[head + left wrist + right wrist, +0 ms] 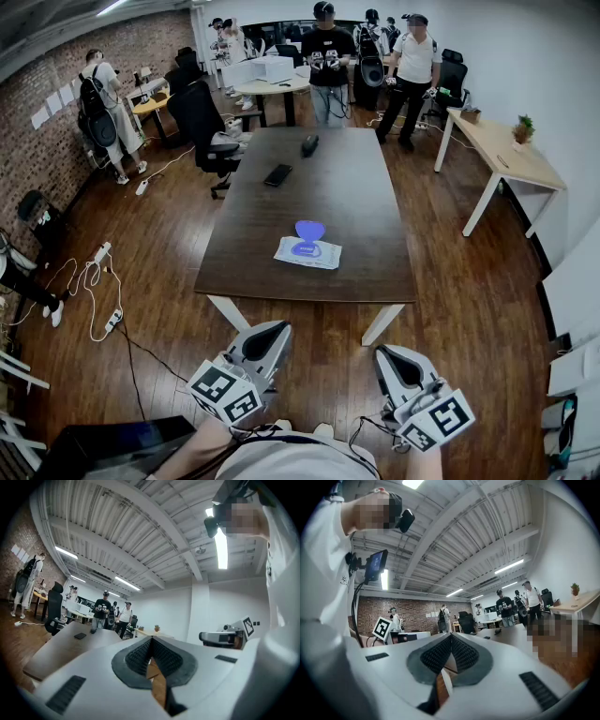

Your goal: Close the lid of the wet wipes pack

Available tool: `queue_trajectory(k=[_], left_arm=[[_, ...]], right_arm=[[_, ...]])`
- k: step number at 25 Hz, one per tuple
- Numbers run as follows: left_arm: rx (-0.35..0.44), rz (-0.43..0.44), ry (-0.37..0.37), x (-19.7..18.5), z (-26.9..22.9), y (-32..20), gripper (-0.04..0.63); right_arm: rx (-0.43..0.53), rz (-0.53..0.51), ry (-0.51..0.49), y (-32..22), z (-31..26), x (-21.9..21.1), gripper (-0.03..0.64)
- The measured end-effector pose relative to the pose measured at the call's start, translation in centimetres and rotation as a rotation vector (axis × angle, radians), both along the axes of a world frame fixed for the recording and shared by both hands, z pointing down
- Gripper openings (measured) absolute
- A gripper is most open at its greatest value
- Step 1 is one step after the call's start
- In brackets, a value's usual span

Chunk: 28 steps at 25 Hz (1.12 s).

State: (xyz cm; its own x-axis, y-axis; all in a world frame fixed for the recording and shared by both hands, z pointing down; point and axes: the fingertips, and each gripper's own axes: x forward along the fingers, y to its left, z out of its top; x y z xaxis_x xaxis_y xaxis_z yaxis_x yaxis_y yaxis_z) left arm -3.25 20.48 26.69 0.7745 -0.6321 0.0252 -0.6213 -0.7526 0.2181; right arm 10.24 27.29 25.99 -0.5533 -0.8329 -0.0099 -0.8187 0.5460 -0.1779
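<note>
Lying crosswise, the wet wipes pack (pixel 307 252) points its open lid (pixel 309 229) away.

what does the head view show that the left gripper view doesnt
Only the head view: the wet wipes pack near the front edge of the dark table, its blue lid flipped up, and the left gripper and right gripper from above, held short of the table. Only the left gripper view: that gripper's jaws close up, shut together with nothing between them, and the ceiling lights. Both: the table, the flat black object on it, and people standing at the far end.
</note>
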Motion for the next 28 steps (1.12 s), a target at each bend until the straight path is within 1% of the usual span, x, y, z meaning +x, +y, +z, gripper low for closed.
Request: queue_trajectory(k=[4,7,9,12,15,20,26,28], left_arm=[[-0.011,-0.009,-0.013,1.6,0.3,-0.1,-0.002],[-0.027,-0.023,-0.050,2.0,1.6,0.0,-0.003],[-0.021,-0.030,-0.068,2.1,2.0,-0.1,-0.002],[-0.004,-0.048,-0.040,2.1,1.5,-1.2,-0.002],[-0.002,-0.065,-0.004,1.6,1.1,-2.9,-0.003],[-0.029,-0.056,0.014,1.2,2.2,-6.8,-0.003],[-0.039,-0.018,0.051,1.6,2.8,-14.5,-0.002],[-0.054,0.003,0.044,1.6,2.8,-17.0,-0.003]], right_arm=[[-0.014,-0.009,-0.010,-0.3,0.7,1.8,0.008],[-0.037,-0.025,-0.024,-0.5,1.8,2.5,0.008],[-0.039,-0.036,-0.041,-0.5,2.0,2.8,0.008],[-0.037,-0.044,-0.056,-1.3,2.3,3.0,0.008],[-0.032,-0.052,-0.054,-2.7,2.0,2.5,0.008],[-0.027,-0.055,-0.028,-6.1,1.8,1.5,0.008],[-0.064,-0.058,0.004,-12.7,2.4,0.3,0.008],[-0.077,-0.063,0.009,-15.4,2.3,-0.3,0.008]])
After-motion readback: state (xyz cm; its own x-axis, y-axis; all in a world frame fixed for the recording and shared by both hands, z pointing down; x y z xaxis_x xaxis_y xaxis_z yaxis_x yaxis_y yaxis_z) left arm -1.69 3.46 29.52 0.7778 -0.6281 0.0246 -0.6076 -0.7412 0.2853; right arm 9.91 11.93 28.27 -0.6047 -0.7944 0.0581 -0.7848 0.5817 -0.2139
